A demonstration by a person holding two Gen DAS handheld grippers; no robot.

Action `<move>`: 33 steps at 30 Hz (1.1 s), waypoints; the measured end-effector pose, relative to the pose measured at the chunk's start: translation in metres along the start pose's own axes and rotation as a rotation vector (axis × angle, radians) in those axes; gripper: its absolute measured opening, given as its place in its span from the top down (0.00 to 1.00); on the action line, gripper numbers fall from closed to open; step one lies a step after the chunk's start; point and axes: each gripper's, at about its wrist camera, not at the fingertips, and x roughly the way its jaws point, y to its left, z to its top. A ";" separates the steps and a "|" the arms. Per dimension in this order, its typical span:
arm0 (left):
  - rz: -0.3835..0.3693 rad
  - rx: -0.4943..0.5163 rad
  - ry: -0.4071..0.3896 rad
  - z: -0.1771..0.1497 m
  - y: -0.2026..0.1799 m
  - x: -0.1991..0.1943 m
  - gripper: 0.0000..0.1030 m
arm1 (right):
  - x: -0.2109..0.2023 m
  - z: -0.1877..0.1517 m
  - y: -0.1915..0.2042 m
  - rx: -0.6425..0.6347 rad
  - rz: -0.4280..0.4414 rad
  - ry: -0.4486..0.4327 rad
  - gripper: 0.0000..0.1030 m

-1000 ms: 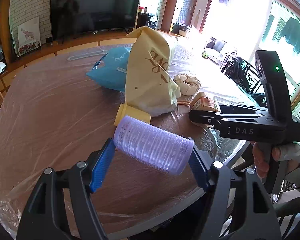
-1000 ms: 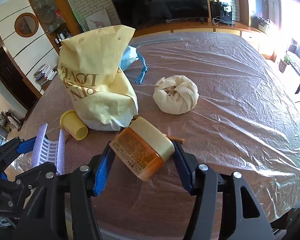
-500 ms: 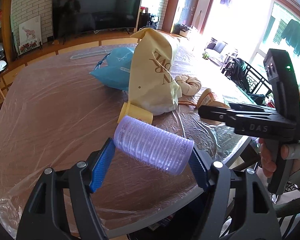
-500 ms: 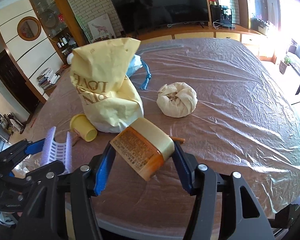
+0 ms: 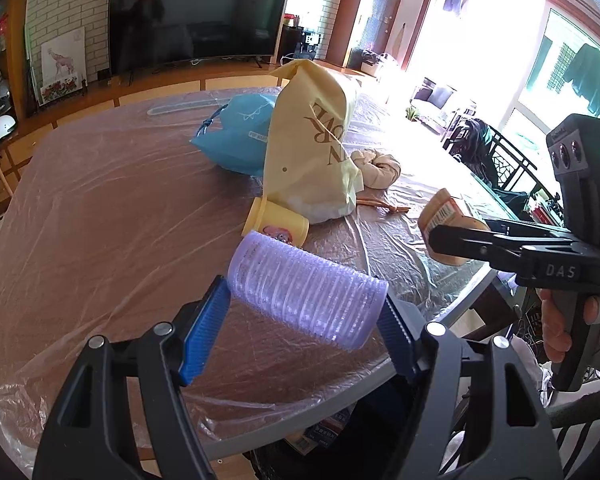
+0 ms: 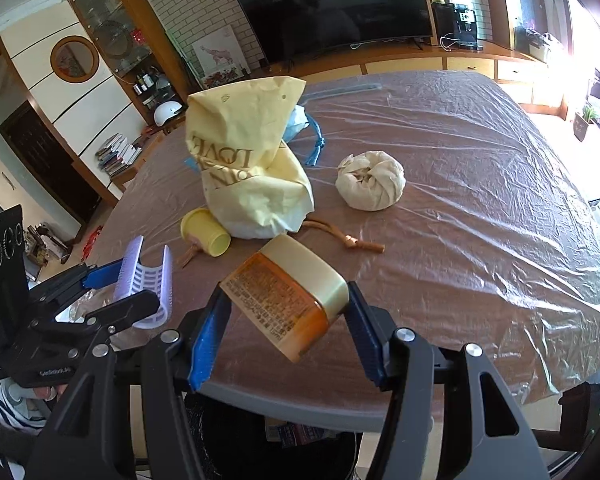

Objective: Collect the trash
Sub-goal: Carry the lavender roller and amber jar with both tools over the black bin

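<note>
Where plastic sheeting (image 6: pixel 480 208) covers, yellow bag (image 6: pixel 248 168) beside cup (image 6: pixel 204 231).

The right claw (image 6: pixel 286 334), clamped on the amber jar (image 6: pixel 288 300), now sits higher and further back toward the near edge of the tabletop (image 6: pixel 480 200) than a second ago. In the left wrist view the jar (image 5: pixel 446 216) hangs clear above the plastic-covered surface, where before it sat low against it. In the right wrist view the yellow bag (image 6: pixel 248 168) and the white bundle (image 6: pixel 370 186) appear further off.
</note>
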 end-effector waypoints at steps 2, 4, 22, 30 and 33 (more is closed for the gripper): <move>0.002 -0.002 -0.001 -0.002 0.000 -0.002 0.30 | -0.004 -0.005 -0.001 -0.003 0.006 0.003 0.45; 0.003 -0.005 -0.001 -0.002 0.000 -0.003 0.30 | -0.005 -0.008 0.000 -0.005 0.011 0.006 0.45; -0.001 0.017 0.006 -0.018 -0.010 -0.017 0.30 | -0.027 -0.028 0.013 -0.053 0.064 0.032 0.45; -0.021 0.022 0.007 -0.025 -0.017 -0.024 0.30 | -0.035 -0.038 0.018 -0.085 0.072 0.048 0.45; -0.033 0.032 0.007 -0.029 -0.023 -0.030 0.30 | -0.037 -0.043 0.020 -0.091 0.080 0.055 0.45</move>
